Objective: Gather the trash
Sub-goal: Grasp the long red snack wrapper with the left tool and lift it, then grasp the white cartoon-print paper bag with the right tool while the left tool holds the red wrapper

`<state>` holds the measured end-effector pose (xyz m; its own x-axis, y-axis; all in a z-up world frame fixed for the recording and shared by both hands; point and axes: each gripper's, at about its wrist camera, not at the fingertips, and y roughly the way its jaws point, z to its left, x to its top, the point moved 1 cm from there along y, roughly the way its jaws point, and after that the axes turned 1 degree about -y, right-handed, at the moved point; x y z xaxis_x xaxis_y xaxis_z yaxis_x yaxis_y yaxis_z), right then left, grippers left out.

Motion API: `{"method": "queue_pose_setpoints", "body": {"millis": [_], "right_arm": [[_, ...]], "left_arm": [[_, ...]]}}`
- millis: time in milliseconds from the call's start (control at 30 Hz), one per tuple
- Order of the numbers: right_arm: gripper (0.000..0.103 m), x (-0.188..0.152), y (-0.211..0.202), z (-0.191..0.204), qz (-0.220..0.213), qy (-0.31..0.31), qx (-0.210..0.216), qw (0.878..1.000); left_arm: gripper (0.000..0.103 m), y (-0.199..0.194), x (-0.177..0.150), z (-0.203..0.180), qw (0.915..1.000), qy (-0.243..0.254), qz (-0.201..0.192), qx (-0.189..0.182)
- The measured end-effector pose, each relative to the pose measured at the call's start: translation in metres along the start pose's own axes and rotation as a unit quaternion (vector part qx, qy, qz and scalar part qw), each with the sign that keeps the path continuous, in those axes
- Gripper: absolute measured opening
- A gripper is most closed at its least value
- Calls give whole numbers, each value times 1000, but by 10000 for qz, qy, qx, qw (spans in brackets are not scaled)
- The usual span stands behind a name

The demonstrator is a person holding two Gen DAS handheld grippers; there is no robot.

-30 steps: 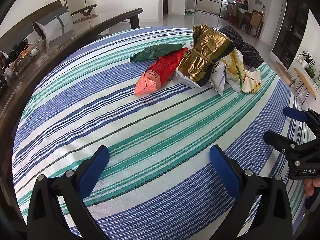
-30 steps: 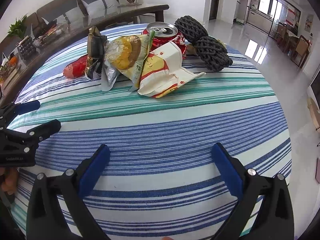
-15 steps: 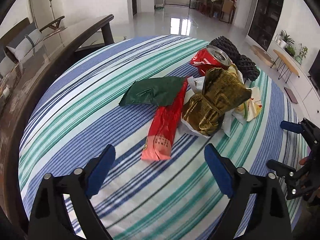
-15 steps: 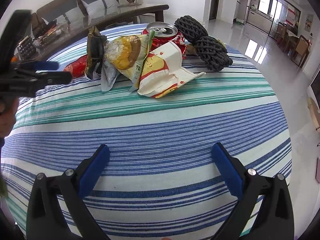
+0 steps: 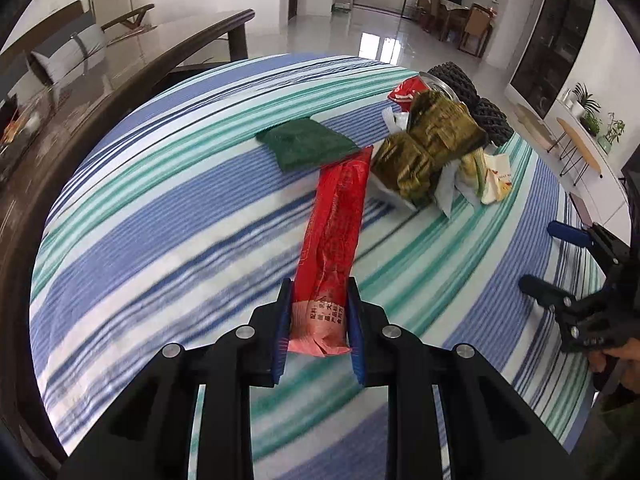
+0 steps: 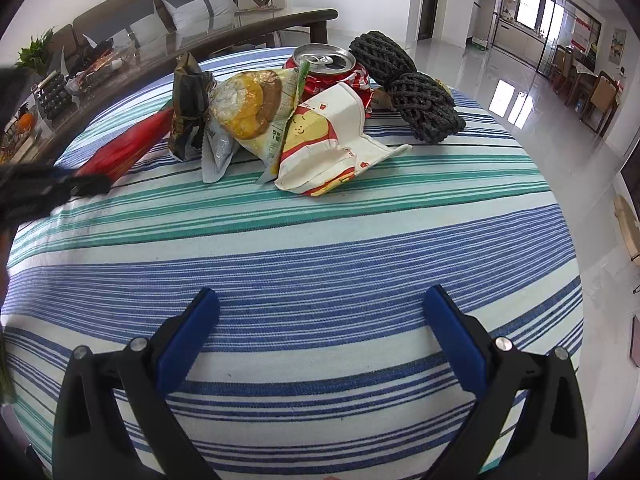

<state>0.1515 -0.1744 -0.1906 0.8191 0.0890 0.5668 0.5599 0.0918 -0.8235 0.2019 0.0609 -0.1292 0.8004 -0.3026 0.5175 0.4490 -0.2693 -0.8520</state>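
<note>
A long red wrapper (image 5: 334,232) lies on the striped tablecloth (image 5: 160,220). Its near end sits between the blue pads of my left gripper (image 5: 319,300), whose jaws are closing and touch it on both sides. The far end reaches a pile of trash: a green wrapper (image 5: 308,144), a gold foil bag (image 5: 428,144), a yellow snack bag (image 6: 248,108), a white and red carton (image 6: 324,136) and a red can (image 6: 324,66). My right gripper (image 6: 320,300) stands open over bare cloth, well short of the pile. In the right wrist view the left gripper (image 6: 40,192) is a dark blur beside the red wrapper (image 6: 128,148).
Two black mesh rolls (image 6: 404,84) lie behind the can. A dark wooden table (image 5: 120,76) with clutter stands beyond the cloth's left edge, with a sofa behind it. Tiled floor drops off past the far and right edges.
My left gripper moved forward over the near end of the red wrapper and its jaws came in from wide apart to touch it. The right gripper kept still and open.
</note>
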Motion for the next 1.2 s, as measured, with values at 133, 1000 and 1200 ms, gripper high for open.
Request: {"method": "queue_pose_setpoints", "body": {"millis": [133,1000,1200], "right_arm": [[98,0,0,0,1,-1,-2,10000],[60,53,18,-58,-70,2171,1100,9699],[10,59,20,-56,-171,1923,1163,9743]], "left_arm": [[31,-22,-32,-2,9996,-247,-87,-56],[95,0,-35,-9,9989,70,-332,319],[95,0,-35,-9,9989,67,-333,316]]}}
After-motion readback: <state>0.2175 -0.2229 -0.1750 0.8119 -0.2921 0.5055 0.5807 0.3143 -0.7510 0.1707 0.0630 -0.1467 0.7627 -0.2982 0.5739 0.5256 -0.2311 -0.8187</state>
